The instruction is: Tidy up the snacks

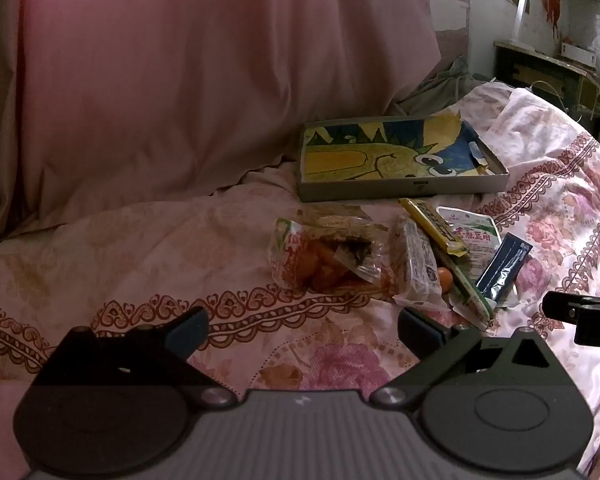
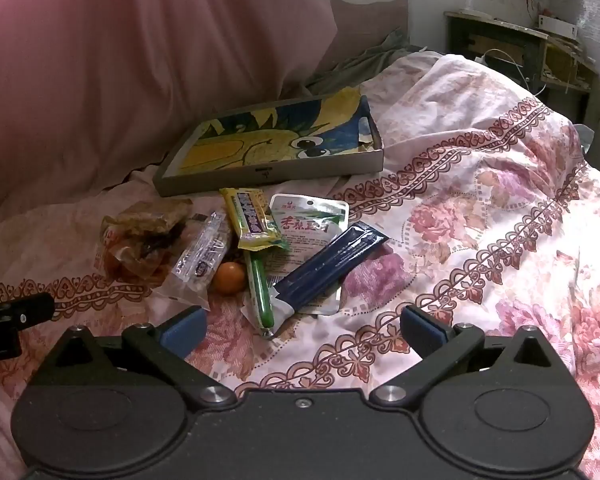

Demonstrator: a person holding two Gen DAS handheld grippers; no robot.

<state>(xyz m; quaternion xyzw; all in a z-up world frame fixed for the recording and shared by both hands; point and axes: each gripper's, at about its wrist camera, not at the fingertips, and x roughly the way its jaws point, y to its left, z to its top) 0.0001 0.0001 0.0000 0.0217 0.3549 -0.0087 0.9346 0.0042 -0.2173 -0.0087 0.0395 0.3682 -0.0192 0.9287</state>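
- Cardboard, shallow and grey with a yellow-and-blue cartoon lining, the tray (image 2: pixel 276 170) sits empty on the floral pink bed quilt (image 2: pixel 480 220); sorting has not begun.
- Seven loose snacks (image 2: pixel 260 248) lie just before it: six packets, one orange ball (image 2: pixel 229 278).
- Left claw (image 1: pixel 302 334) and right claw (image 2: pixel 302 330) hover spread wide, holding nothing.

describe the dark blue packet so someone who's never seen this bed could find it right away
Start at the shallow cartoon-printed box on the floral bedspread; the snack pile lies just in front of it. At the pile's right edge the dark blue packet lies slantwise over a white pouch. It is the only blue, long, flat wrapper; its neighbours are yellow, green, clear or white.
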